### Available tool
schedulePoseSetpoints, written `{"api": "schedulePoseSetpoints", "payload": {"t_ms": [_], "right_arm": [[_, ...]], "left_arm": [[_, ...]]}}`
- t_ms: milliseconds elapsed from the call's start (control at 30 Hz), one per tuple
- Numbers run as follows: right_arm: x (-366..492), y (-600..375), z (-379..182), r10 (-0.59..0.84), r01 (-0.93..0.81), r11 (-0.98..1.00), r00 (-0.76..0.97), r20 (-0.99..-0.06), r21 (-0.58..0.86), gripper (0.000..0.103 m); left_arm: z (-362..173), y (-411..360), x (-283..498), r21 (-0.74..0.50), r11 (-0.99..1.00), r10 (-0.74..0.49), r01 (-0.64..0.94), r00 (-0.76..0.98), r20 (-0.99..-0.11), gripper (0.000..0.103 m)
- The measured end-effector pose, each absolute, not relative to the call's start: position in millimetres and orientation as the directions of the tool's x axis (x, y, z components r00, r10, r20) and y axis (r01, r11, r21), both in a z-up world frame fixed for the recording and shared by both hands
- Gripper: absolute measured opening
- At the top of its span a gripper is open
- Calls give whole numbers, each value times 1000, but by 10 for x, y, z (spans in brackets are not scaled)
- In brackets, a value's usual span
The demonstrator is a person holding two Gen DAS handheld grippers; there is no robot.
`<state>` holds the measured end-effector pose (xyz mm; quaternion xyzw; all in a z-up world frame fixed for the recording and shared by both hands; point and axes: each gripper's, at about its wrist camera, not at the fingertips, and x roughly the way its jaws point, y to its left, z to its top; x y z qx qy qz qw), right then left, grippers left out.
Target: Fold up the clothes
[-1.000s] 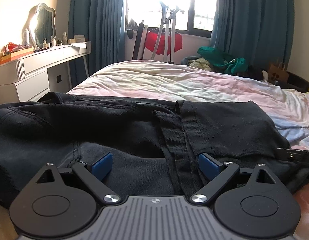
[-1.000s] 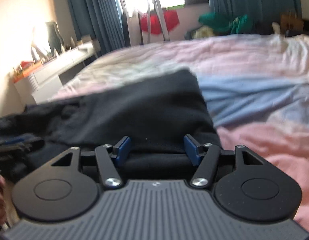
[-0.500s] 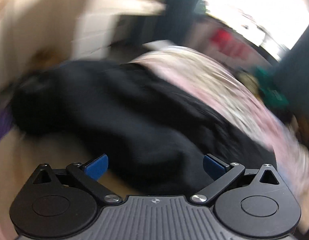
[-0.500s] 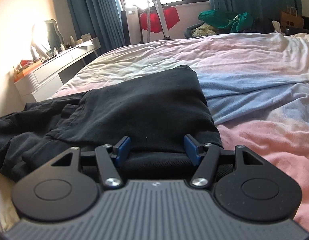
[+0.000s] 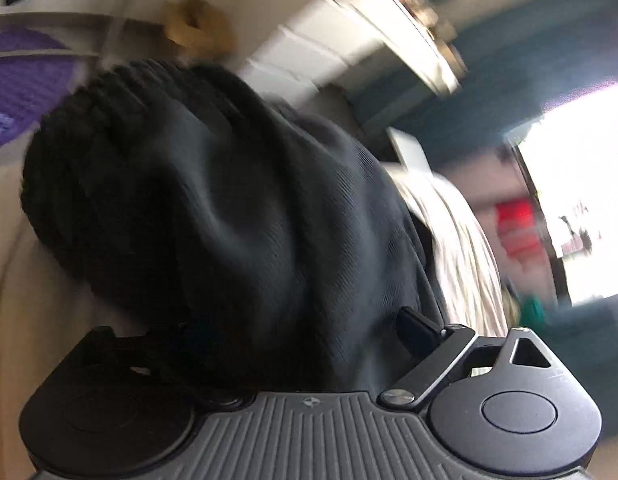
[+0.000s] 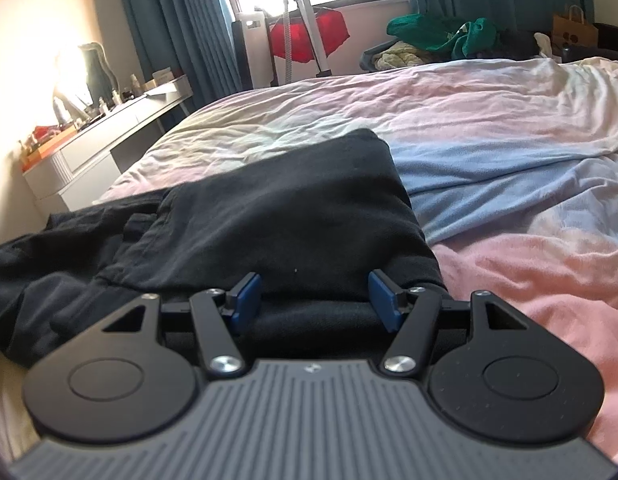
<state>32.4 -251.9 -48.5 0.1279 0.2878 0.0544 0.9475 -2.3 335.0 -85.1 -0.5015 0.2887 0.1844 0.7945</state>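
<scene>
Your right gripper rests with fingers apart astride the folded black cotton trousers on the pastel bed, pinning them, while your left gripper, fingers spread, tilts over their bunched end.

The left wrist view is tilted and smeared by motion blur. In it the black garment bulges up over the left gripper; only 1 finger shows, the other lost in cloth and shadow, so the jaw gap cannot be judged. Past the garment, a purple patch is cut by the frame's edge, and a tan object is too blurred to name. In the right wrist view, the garment runs off the left edge, and small items on the dresser beyond it are too tiny to identify.
</scene>
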Motion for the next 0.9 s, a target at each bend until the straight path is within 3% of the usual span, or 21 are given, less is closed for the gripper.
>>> {"api": "schedulePoseSetpoints", "payload": {"t_ms": [67,133,200,333,400,633,733,900], "right_arm": [[304,-2485,-417,190,-43,957,842,-504,288,63],[278,-2418,-360,220,-76,950,849,-480,302,63],[278,-2308,-362,241,-108,953,839,-489,283,63],[430,-2058,-590,203,-135,979,741,-639,155,61],[444,-2053,-607,202,-141,979,737,-645,145,61],[442,-2142,-602,233,-136,971,734,-638,198,61],[442,-2226,-567,256,-126,961,736,-626,245,61],[382,-2601,-437,323,-41,891,756,-569,451,61]], "left_arm": [[-891,3423,17,-694,414,48,-589,775,-630,92],[-930,3495,57,-698,398,93,-595,783,-615,84],[-900,3491,61,-691,416,125,-591,790,-600,68],[-786,3422,43,-664,478,179,-575,804,-567,41],[-729,3388,34,-648,508,205,-567,810,-549,27],[-244,2851,-42,-444,741,328,-504,848,-416,21],[42,2430,-100,-306,826,378,-473,868,-322,20],[567,1401,-157,-102,915,379,-390,918,-114,20]]}}
